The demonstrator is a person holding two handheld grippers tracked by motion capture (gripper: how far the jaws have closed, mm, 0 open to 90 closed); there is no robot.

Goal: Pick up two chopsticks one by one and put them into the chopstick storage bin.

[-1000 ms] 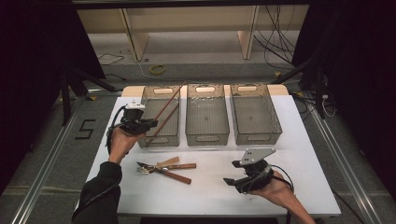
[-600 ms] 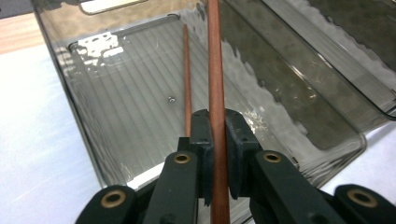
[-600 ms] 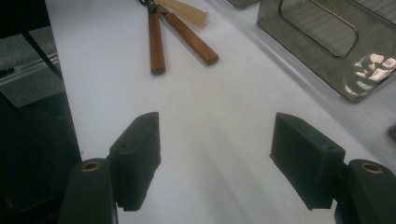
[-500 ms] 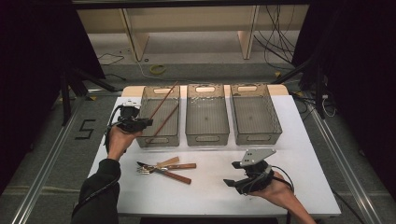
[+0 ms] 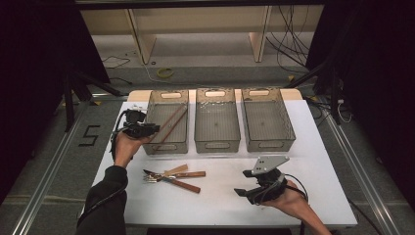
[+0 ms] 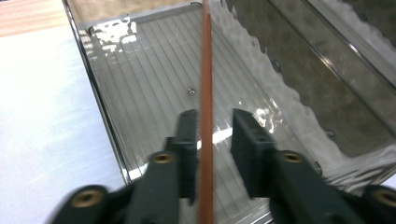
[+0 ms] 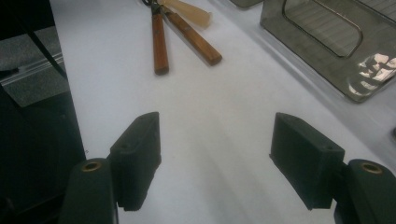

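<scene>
My left gripper (image 5: 147,129) hovers at the near-left corner of the left clear bin (image 5: 150,105). In the left gripper view its jaws (image 6: 215,116) have just been opening. A thin reddish-brown chopstick (image 6: 206,93) runs between them into the bin, with a gap on its right side. A second chopstick (image 5: 175,126) lies slanted in the same bin (image 6: 88,70). My right gripper (image 5: 244,192) rests low over the table's front right, open, with bare white table between its jaws (image 7: 215,154).
Wooden-handled cutlery (image 5: 178,177) and a pale wooden piece (image 5: 176,170) lie on the white table (image 5: 318,196) ahead of the person; their handles (image 7: 159,44) lie beyond my right jaws. The middle bin (image 5: 217,144) and the right bin (image 5: 268,144) stand behind.
The left jaws have parted around the chopstick. Both hands have stayed almost where they were.
</scene>
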